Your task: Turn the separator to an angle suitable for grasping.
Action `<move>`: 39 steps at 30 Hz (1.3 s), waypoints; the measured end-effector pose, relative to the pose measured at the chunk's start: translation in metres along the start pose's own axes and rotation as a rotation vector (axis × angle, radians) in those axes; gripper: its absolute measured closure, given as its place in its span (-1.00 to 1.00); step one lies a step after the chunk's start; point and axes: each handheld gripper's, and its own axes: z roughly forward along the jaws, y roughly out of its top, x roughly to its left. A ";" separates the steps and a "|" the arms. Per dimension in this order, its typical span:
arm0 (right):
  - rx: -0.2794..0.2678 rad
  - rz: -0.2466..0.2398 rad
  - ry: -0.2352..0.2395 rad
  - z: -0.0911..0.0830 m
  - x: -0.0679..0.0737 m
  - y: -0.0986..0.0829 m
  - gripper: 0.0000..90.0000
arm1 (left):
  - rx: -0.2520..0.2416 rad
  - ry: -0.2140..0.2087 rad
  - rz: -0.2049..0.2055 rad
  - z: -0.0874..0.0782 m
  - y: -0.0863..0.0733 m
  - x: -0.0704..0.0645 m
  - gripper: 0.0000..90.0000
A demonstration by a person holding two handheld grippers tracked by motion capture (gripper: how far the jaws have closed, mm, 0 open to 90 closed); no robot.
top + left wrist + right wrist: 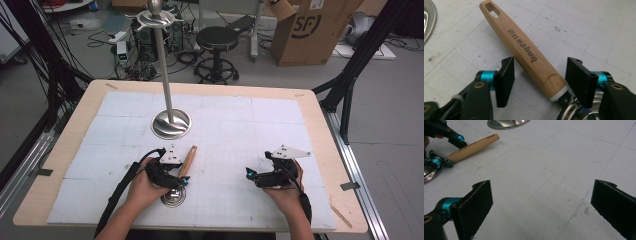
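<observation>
A ladle with a wooden handle point(524, 47) and a steel bowl point(173, 196) lies on the white gridded mat near the front left. My left gripper point(540, 81) is open, its jaws on either side of the handle's lower end near the white collar, not pressing on it. In the high view the left gripper point(170, 175) sits over the ladle. The handle point(472, 146) also shows far left in the right gripper view. My right gripper point(541, 207) is open over bare mat with nothing between its jaws; in the high view the right gripper point(255, 176) is at the front right.
A steel stand with a round base point(171, 123) and a tall pole point(163, 60) rises at the mat's middle back. The wooden table edge point(65, 145) frames the mat. Beyond the table are a black stool point(216, 40), a cardboard box point(312, 27) and cables.
</observation>
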 end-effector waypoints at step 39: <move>0.010 -0.004 -0.004 0.002 0.001 -0.001 -0.94 | 0.097 -0.048 0.034 -0.005 0.007 -0.004 0.29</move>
